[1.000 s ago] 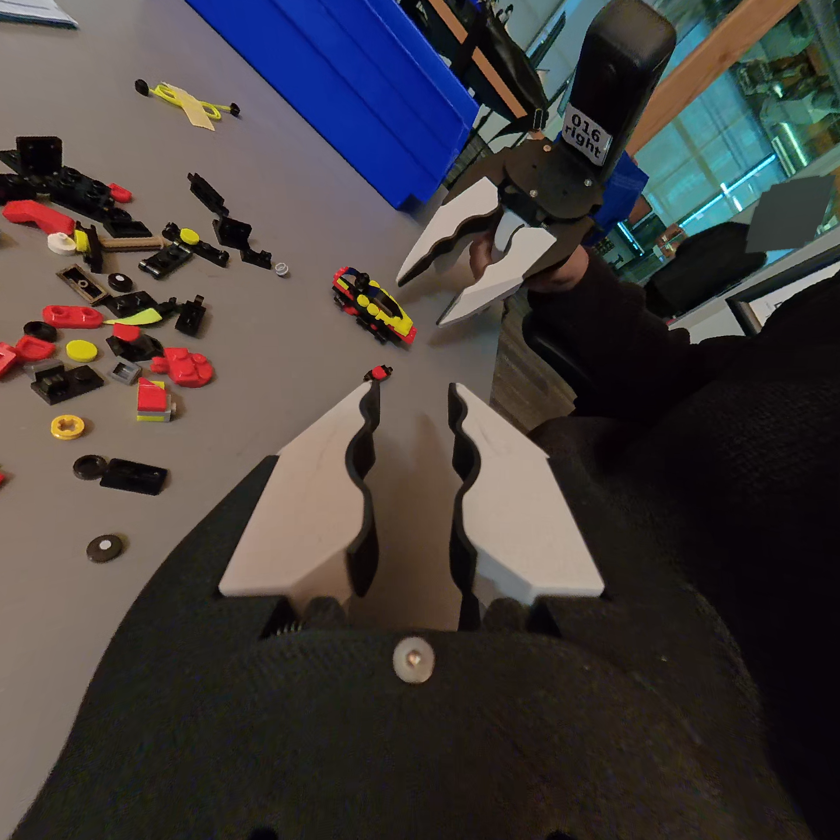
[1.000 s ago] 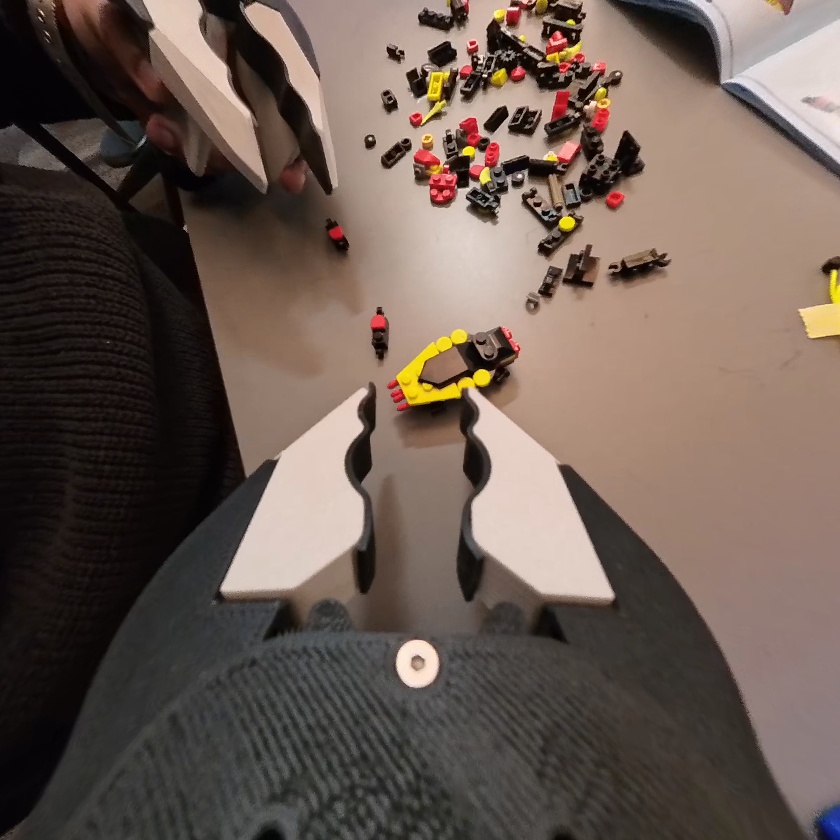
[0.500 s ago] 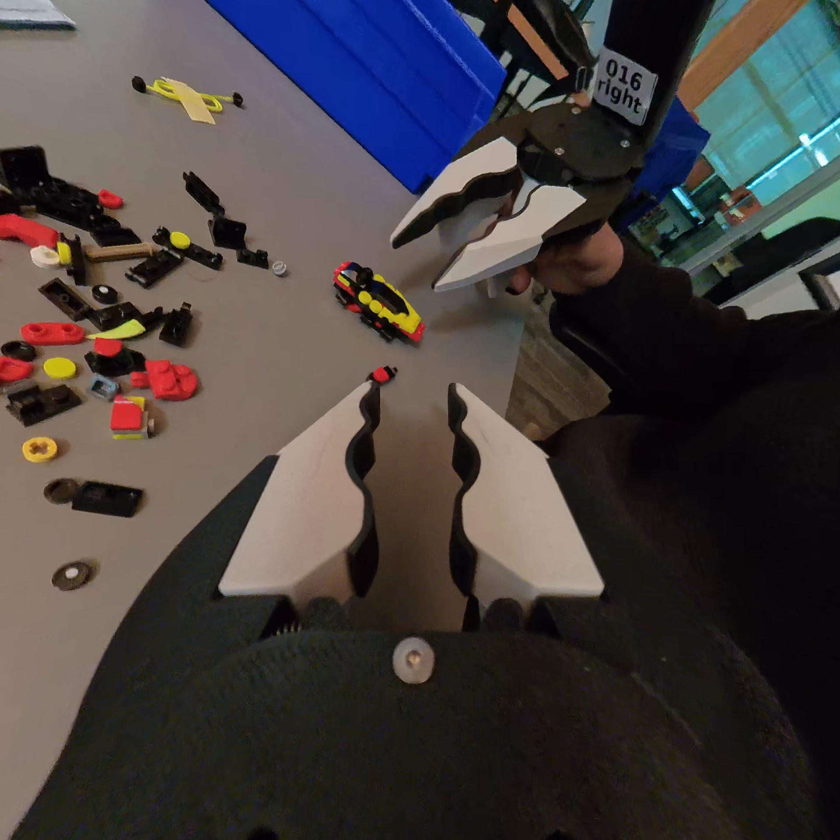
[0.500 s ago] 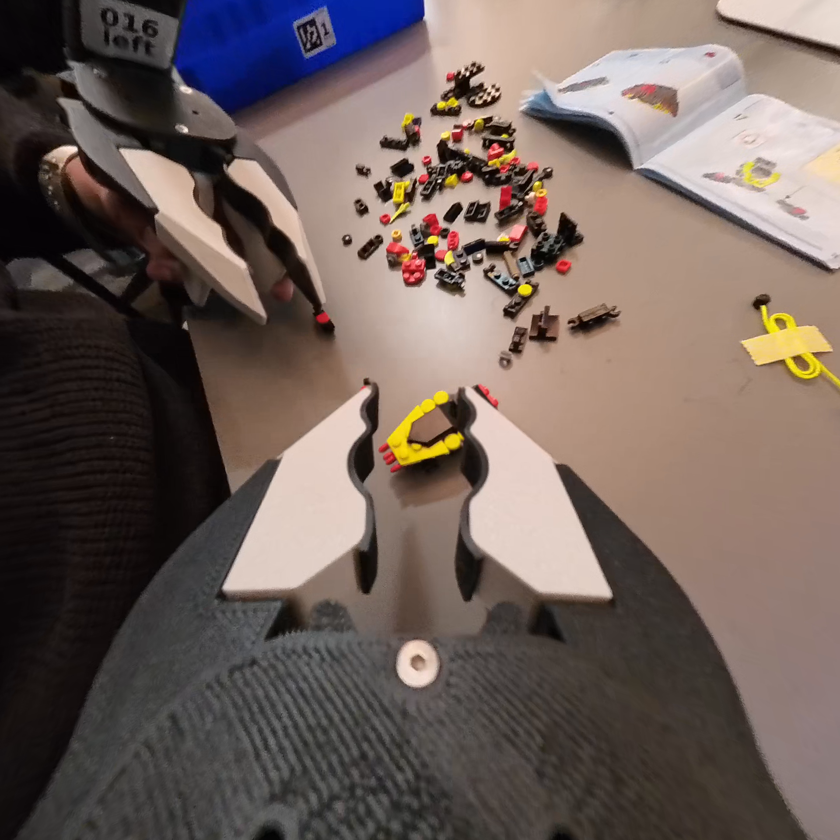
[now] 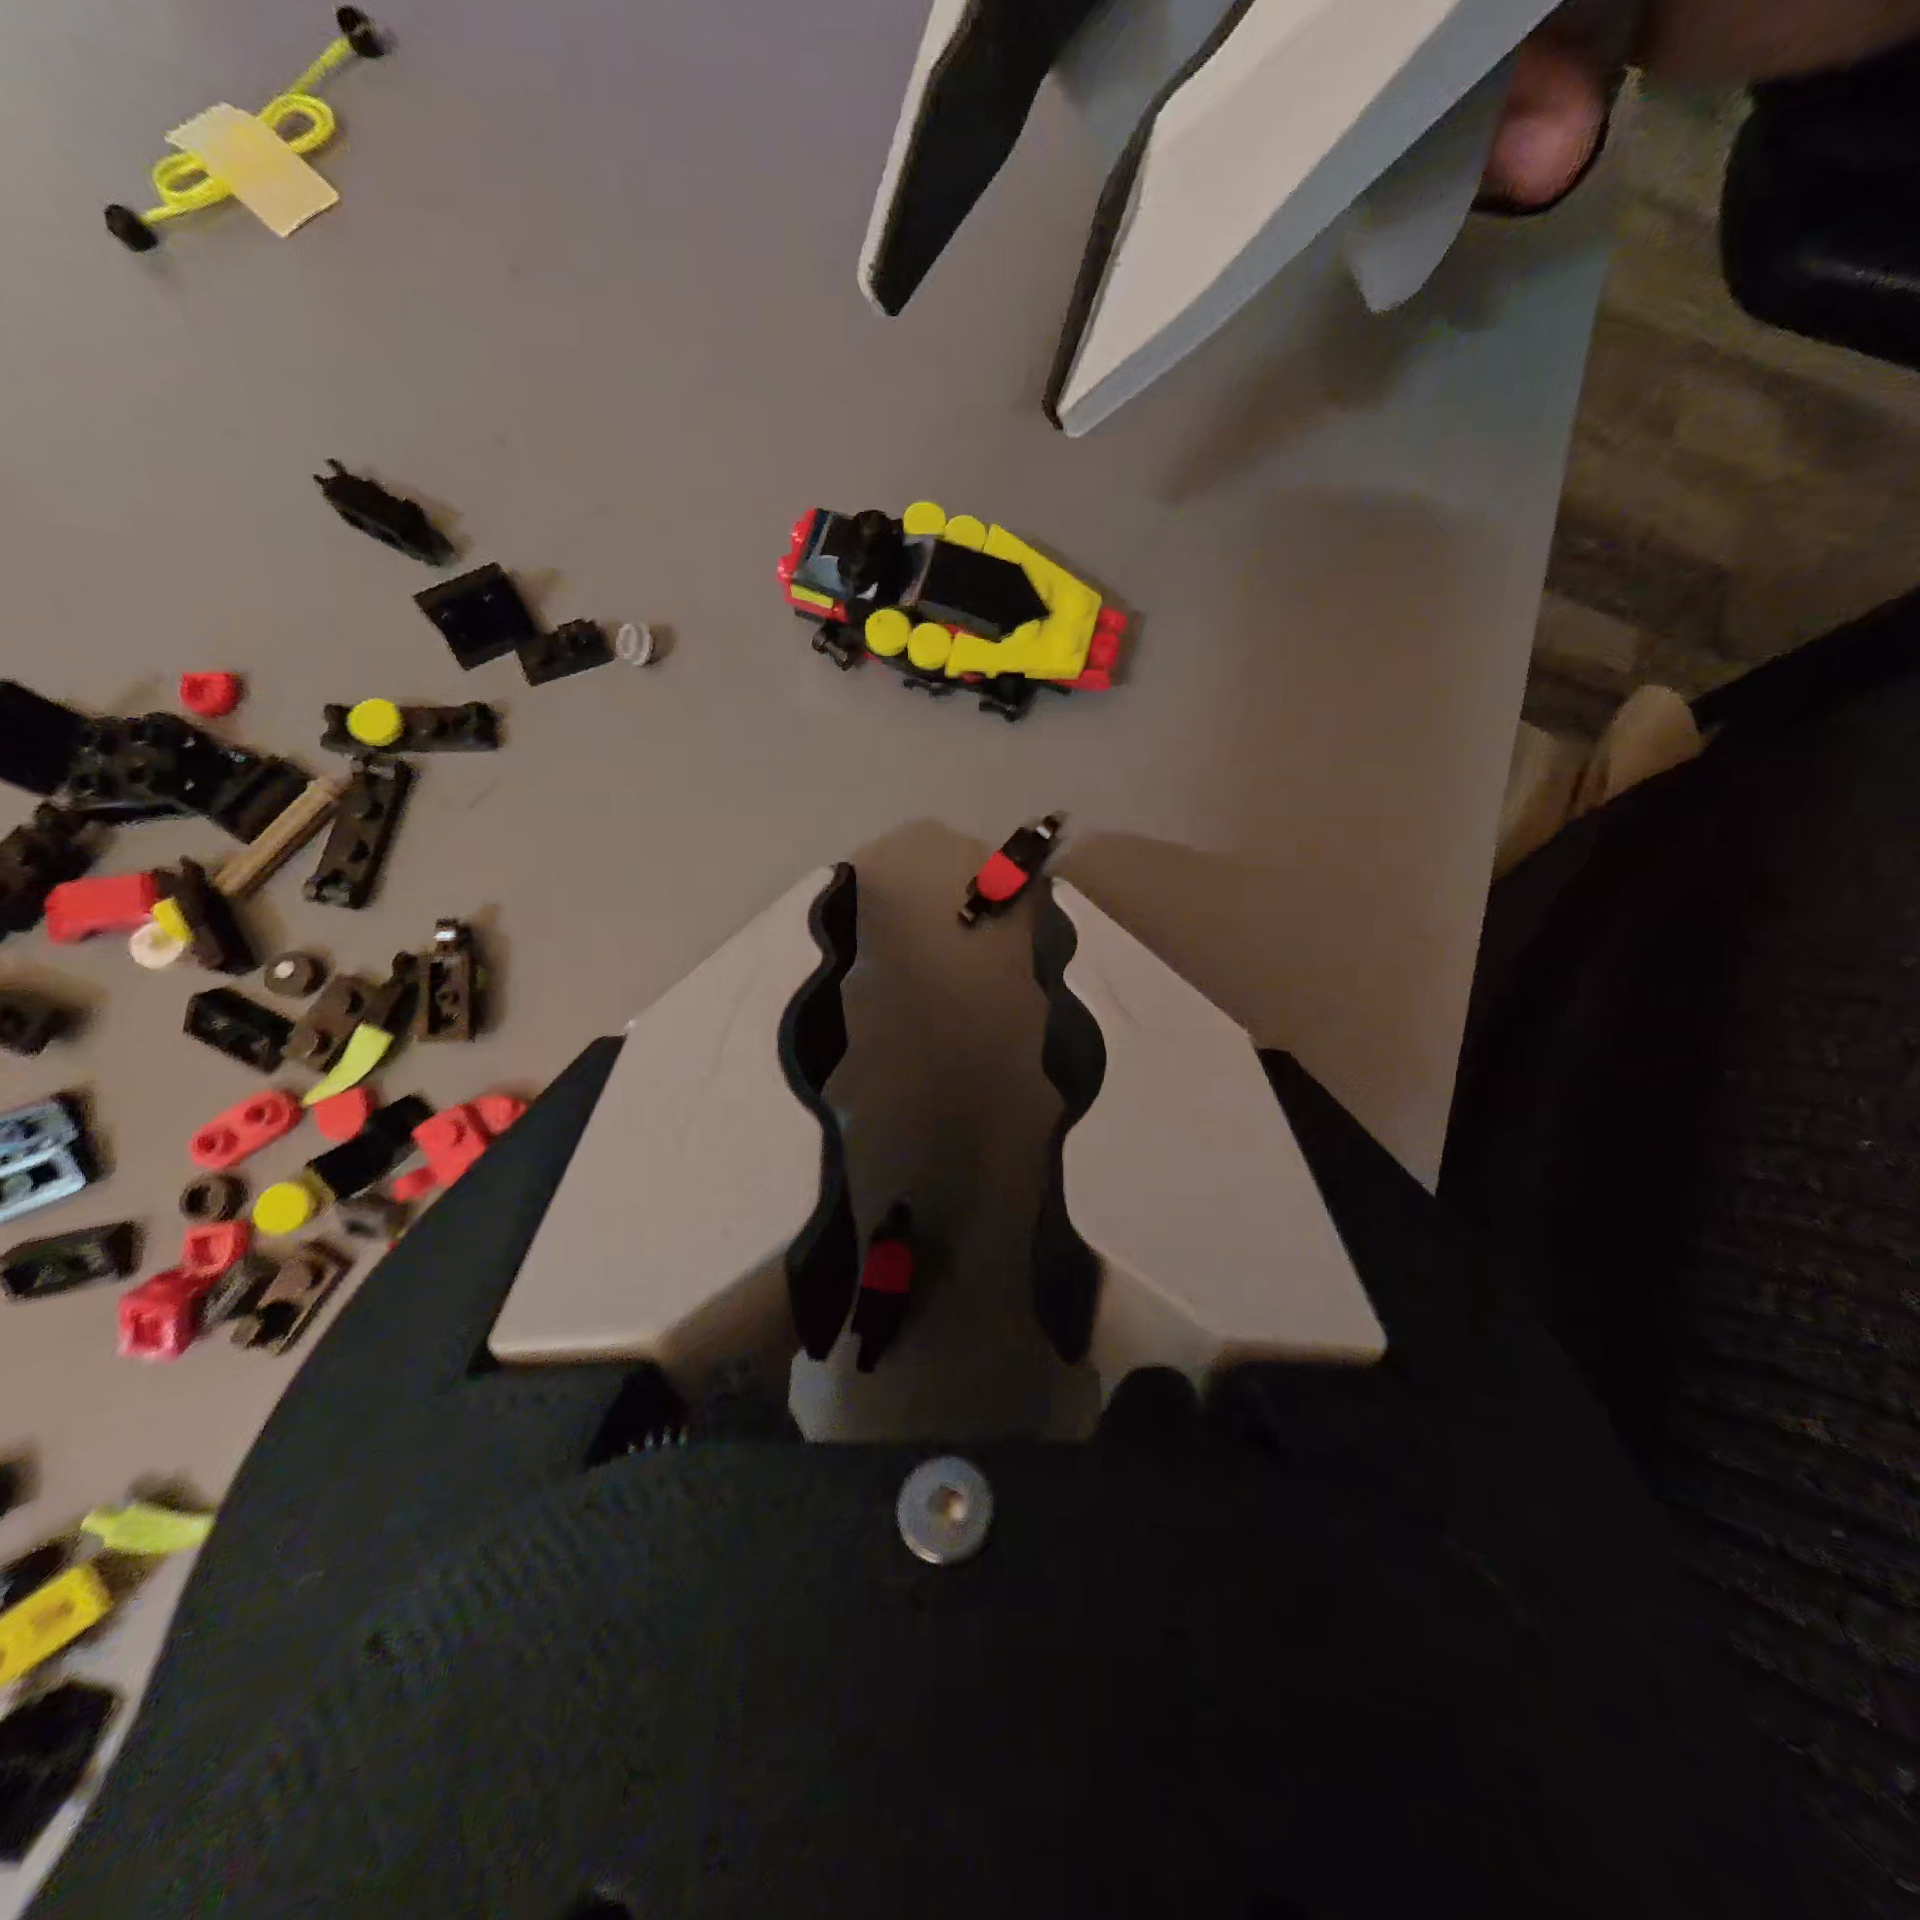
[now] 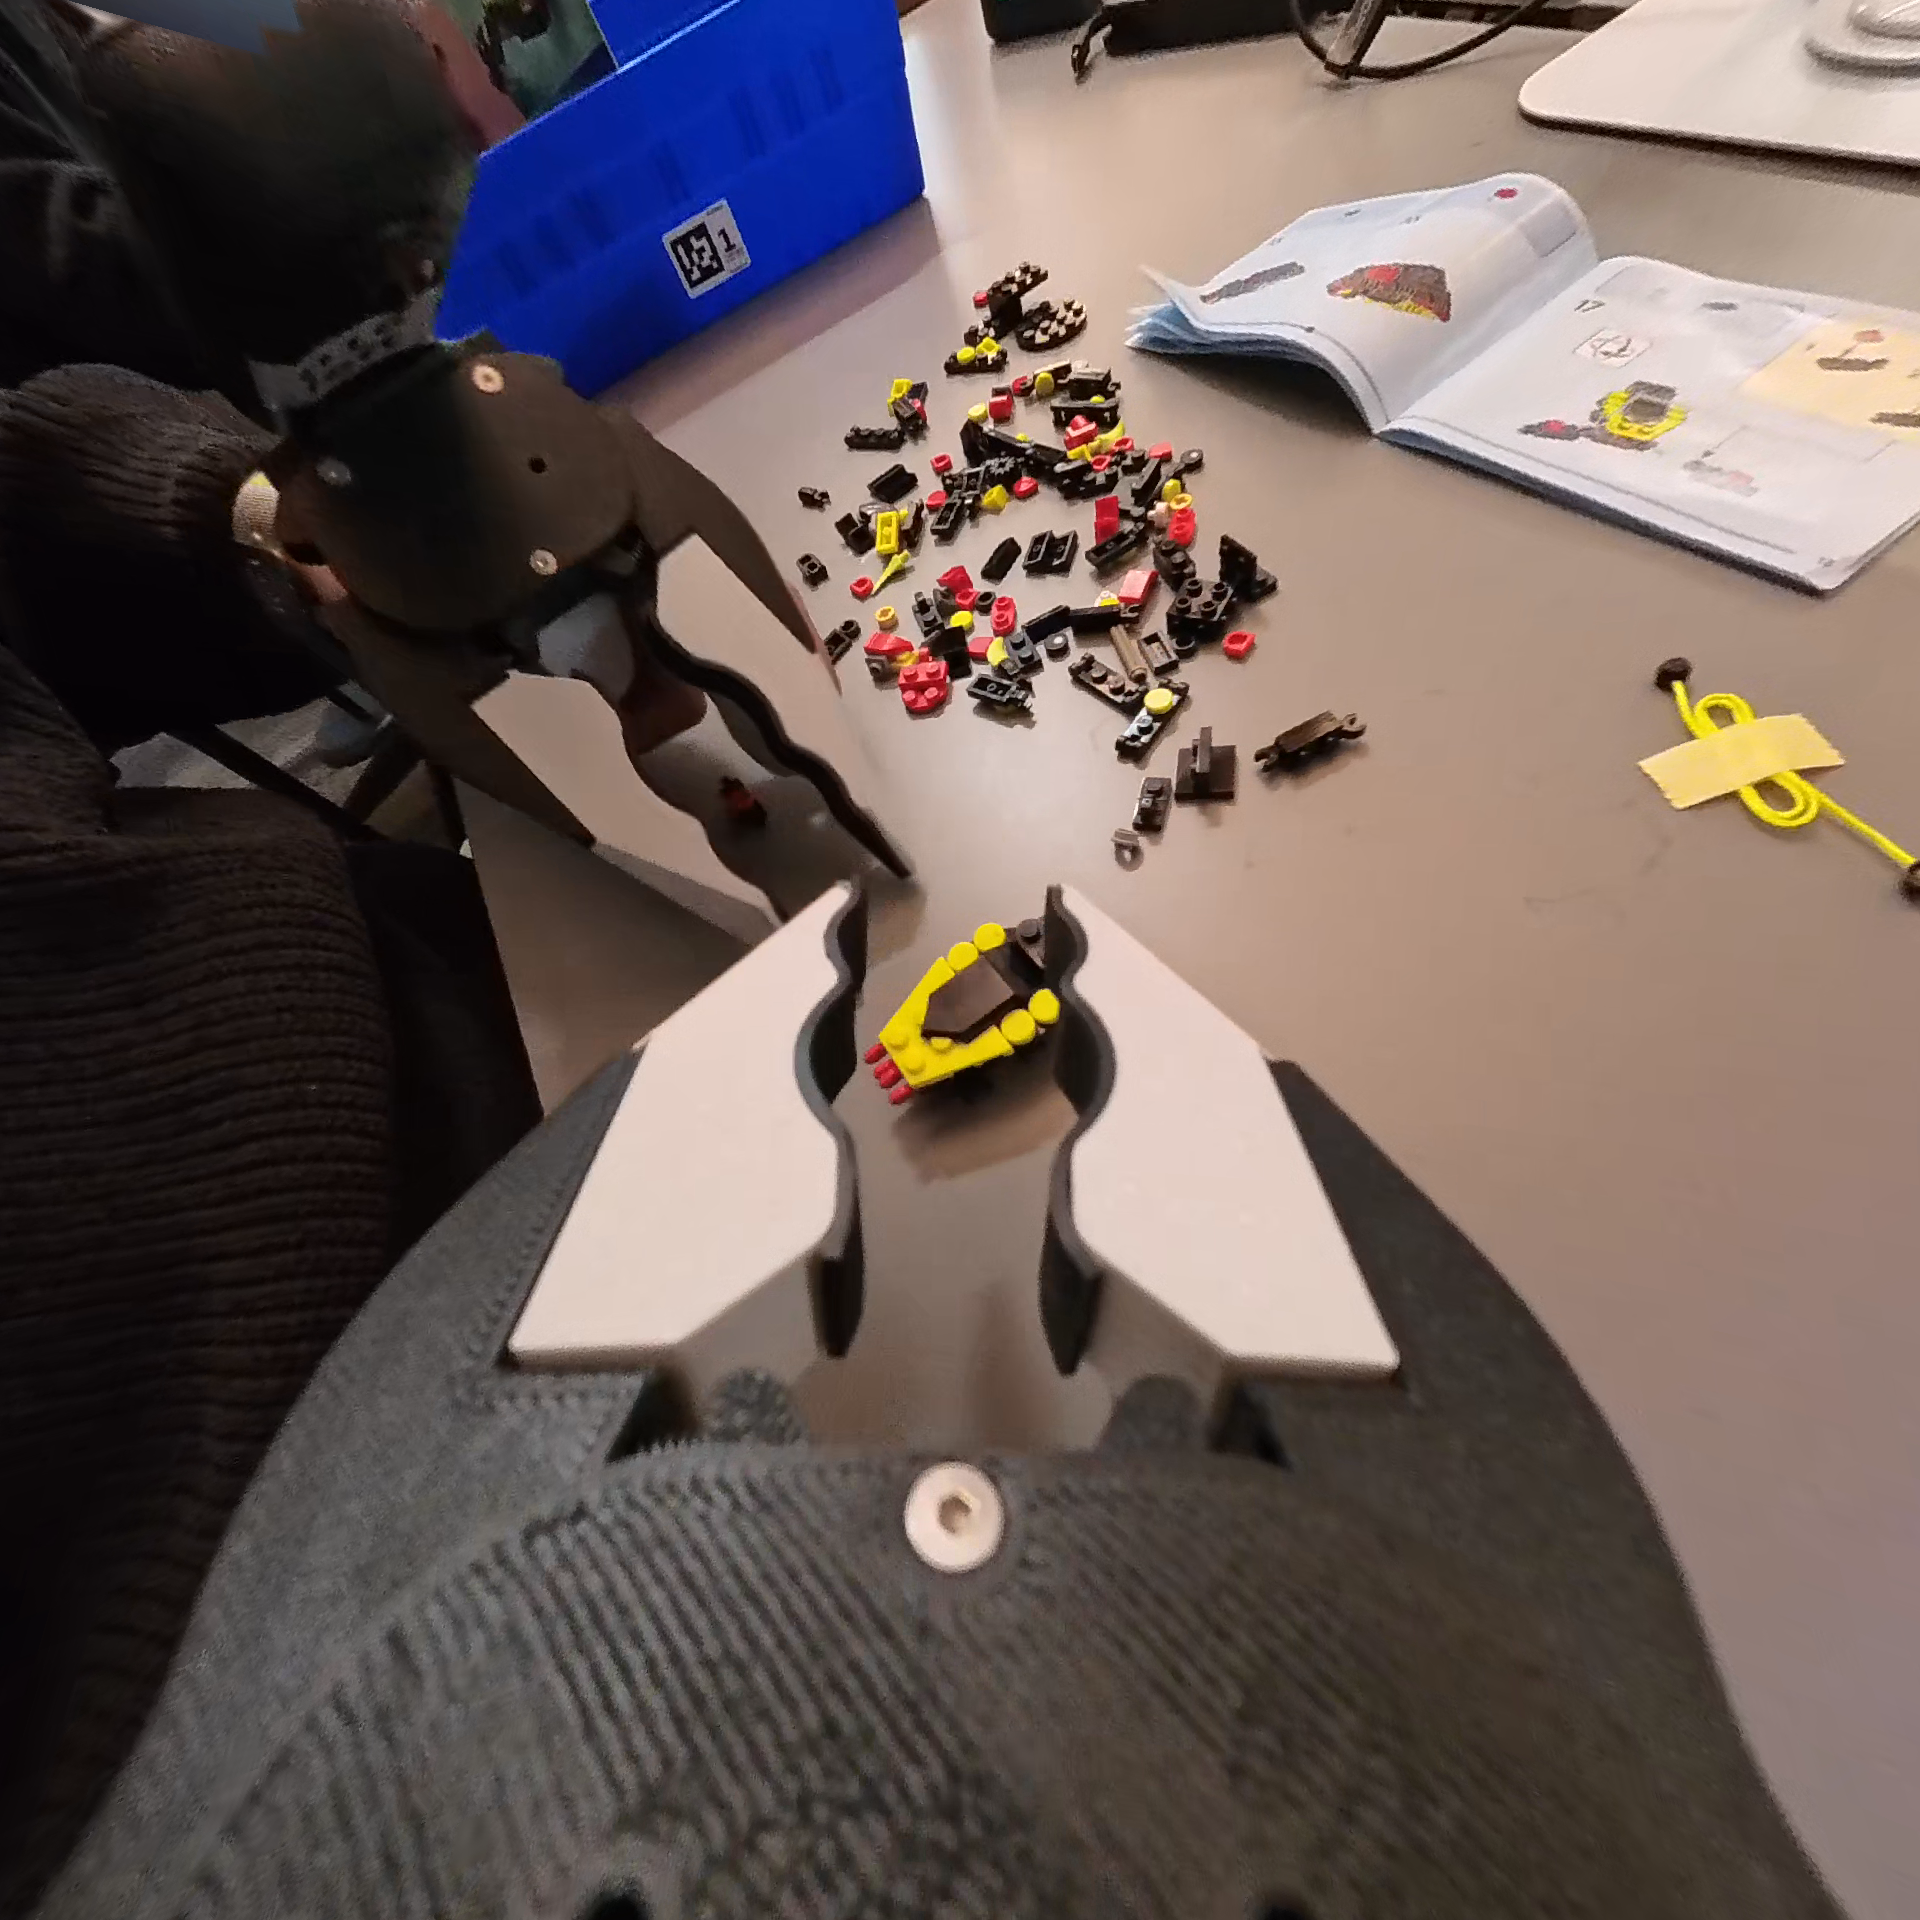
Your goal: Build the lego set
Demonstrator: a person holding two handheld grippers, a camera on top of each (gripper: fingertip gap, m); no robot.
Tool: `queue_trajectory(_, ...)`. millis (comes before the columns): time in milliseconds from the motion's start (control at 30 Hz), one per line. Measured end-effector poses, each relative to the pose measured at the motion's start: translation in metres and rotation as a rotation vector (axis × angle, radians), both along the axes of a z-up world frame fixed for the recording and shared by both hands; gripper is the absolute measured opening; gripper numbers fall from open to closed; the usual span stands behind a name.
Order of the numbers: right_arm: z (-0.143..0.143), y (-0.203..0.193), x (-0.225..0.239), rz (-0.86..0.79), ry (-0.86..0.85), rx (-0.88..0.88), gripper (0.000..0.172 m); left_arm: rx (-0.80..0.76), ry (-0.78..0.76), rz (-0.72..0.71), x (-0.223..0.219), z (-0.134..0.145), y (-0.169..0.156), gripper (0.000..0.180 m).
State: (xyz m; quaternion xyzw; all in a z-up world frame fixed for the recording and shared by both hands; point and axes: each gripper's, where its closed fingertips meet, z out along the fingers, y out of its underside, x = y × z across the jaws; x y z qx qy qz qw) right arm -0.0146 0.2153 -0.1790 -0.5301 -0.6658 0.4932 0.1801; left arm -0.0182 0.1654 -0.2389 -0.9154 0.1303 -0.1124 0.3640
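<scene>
Wavy-edged right tool (image 6: 954,904) straddles studded yellow brick model (image 6: 961,1023) ungripped; left tool (image 5: 940,883) gapes beside red-black piece (image 5: 1006,871).

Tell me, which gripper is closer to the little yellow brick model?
Right. The right gripper has the yellow model between its open fingers; the left gripper is off to the side.

- Toy car (image 5: 951,608): yellow, black, red.
- Loose bricks (image 6: 1039,582): black, red, yellow.
- Bin (image 6: 707,187): blue.
- Booklet (image 6: 1538,364): pale blue.
- Table (image 6: 1455,1039): grey.
- Cord (image 6: 1766,790): neon yellow.
</scene>
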Motion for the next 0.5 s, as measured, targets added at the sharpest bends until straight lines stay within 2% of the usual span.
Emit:
queue_trajectory(100, -0.001, 0.001, 0.001, 0.001, -0.006, 0.014, 0.033, -0.011, -0.027, -0.045, 0.008, -0.002, 0.001, 0.029)
queue_trajectory(233, -0.008, 0.003, 0.002, 0.001, -0.027, 0.066, 0.033, 0.000, -0.020, -0.066, 0.010, -0.003, 0.000, 0.005)
queue_trajectory(400, -0.015, 0.005, 0.002, -0.004, -0.055, 0.098, 0.033, 0.014, -0.086, -0.035, 0.010, 0.000, 0.000, 0.005)
queue_trajectory(500, -0.017, 0.007, 0.002, -0.018, -0.067, 0.094, 0.033, 0.052, -0.223, 0.010, 0.006, 0.012, 0.001, 0.005)
